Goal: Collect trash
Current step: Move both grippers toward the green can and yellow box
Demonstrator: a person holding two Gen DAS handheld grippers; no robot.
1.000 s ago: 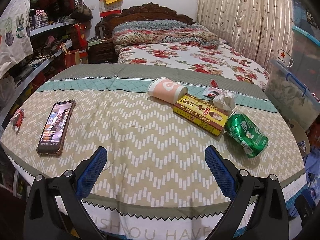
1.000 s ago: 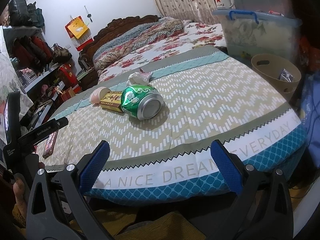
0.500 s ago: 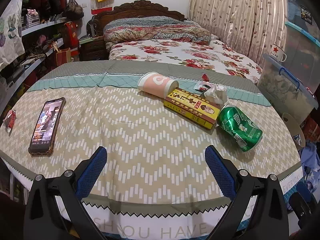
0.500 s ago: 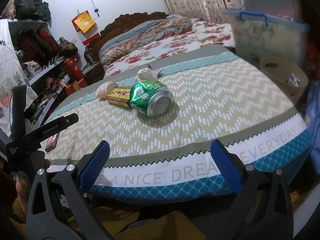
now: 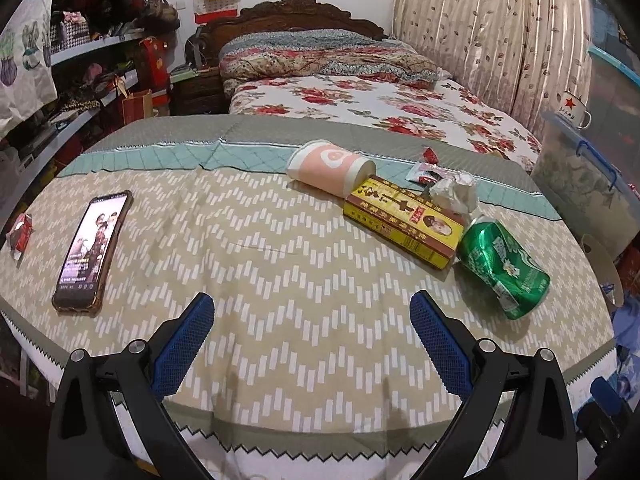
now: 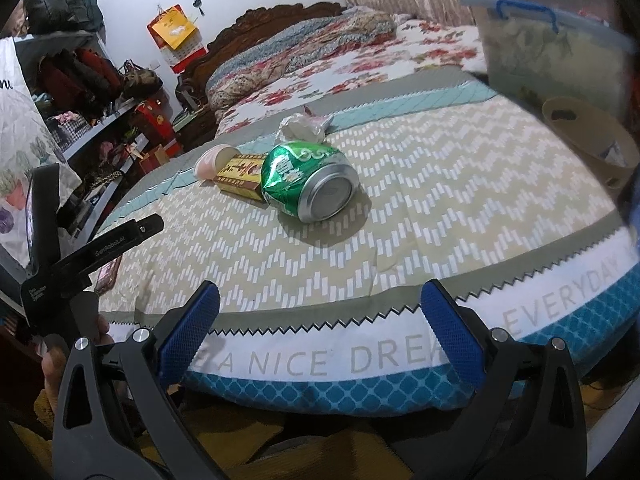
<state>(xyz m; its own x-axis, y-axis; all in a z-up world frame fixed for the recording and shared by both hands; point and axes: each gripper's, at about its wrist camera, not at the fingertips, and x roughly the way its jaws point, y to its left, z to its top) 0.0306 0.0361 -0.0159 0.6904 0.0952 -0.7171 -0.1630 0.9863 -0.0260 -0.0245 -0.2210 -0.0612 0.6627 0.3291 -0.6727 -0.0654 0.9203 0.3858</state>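
A dented green can (image 5: 502, 268) (image 6: 308, 182) lies on its side on the cloth-covered table (image 5: 280, 280). Beside it are a yellow-and-brown box (image 5: 404, 220) (image 6: 240, 176), a tipped pink paper cup (image 5: 332, 170) (image 6: 210, 164), a crumpled tissue (image 5: 456, 194) (image 6: 302, 126) and small red wrappers (image 5: 426, 170). Another red wrapper (image 5: 20, 234) lies at the table's left edge. My left gripper (image 5: 312, 332) is open over the near table, empty. My right gripper (image 6: 320, 320) is open at the table's front edge, well short of the can.
A phone (image 5: 92, 252) with a lit screen lies on the table's left. A beige bin (image 6: 588, 140) (image 5: 600, 264) stands off the table's right side, below a clear storage box (image 6: 552, 48). A bed (image 5: 360, 96) lies behind; shelves (image 5: 80, 92) line the left.
Both grippers have moved a little forward toward the table, so the can and the other items look larger and nearer. Both stay open; nothing was picked up.
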